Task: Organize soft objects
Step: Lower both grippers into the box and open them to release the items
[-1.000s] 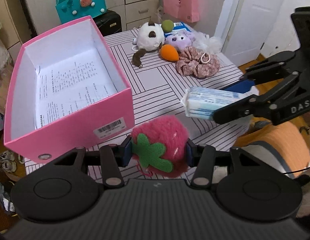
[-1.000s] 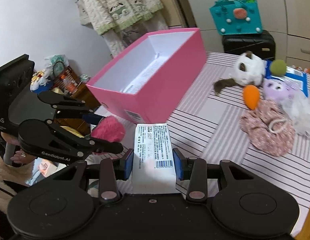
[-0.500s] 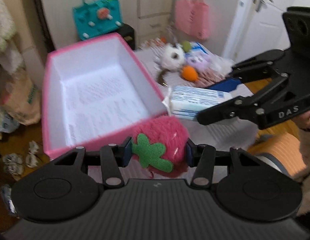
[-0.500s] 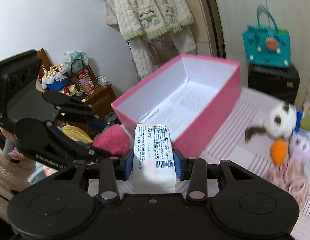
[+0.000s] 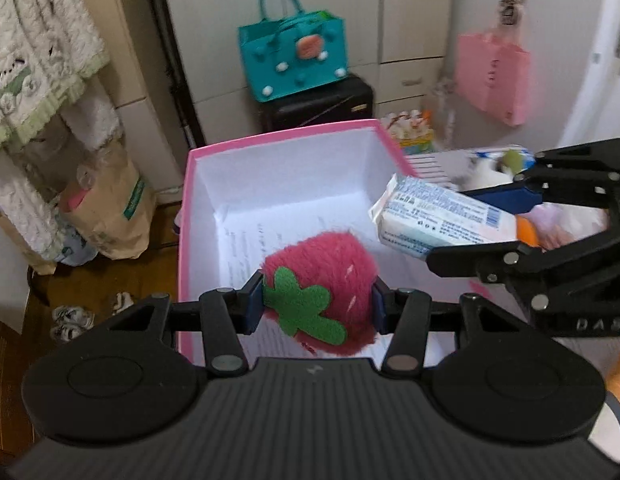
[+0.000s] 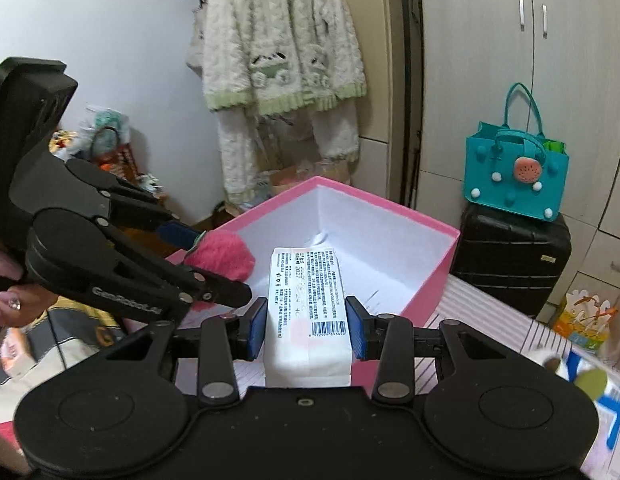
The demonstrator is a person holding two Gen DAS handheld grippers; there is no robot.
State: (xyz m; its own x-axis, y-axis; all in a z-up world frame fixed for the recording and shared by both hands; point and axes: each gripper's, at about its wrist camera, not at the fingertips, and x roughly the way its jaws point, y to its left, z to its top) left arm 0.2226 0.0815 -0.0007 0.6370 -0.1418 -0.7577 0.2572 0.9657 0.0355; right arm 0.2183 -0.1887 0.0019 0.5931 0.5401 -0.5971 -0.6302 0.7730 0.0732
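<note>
My left gripper [image 5: 315, 308] is shut on a fluffy pink strawberry plush [image 5: 322, 276] with a green felt leaf, held over the open pink box [image 5: 286, 138]. The box has white walls and a printed sheet on its floor. My right gripper [image 6: 307, 328] is shut on a white tissue pack [image 6: 306, 300] with a barcode, held above the near edge of the pink box [image 6: 430, 224]. In the left wrist view the tissue pack [image 5: 434, 216] hangs at the box's right wall. In the right wrist view the strawberry plush [image 6: 222, 256] shows at the left, in the left gripper.
Behind the box stand a black suitcase [image 5: 314, 104] with a teal bag [image 5: 294, 56] on top. A fuzzy white-green garment [image 6: 278, 52] hangs on the wall. More soft toys [image 5: 506, 164] lie blurred on the striped tablecloth [image 6: 490, 320] to the right. A pink bag [image 5: 492, 76] hangs by the door.
Both grippers have swung from the table side over to the pink box, carrying the strawberry plush and the tissue pack. The box now fills the middle of both views.
</note>
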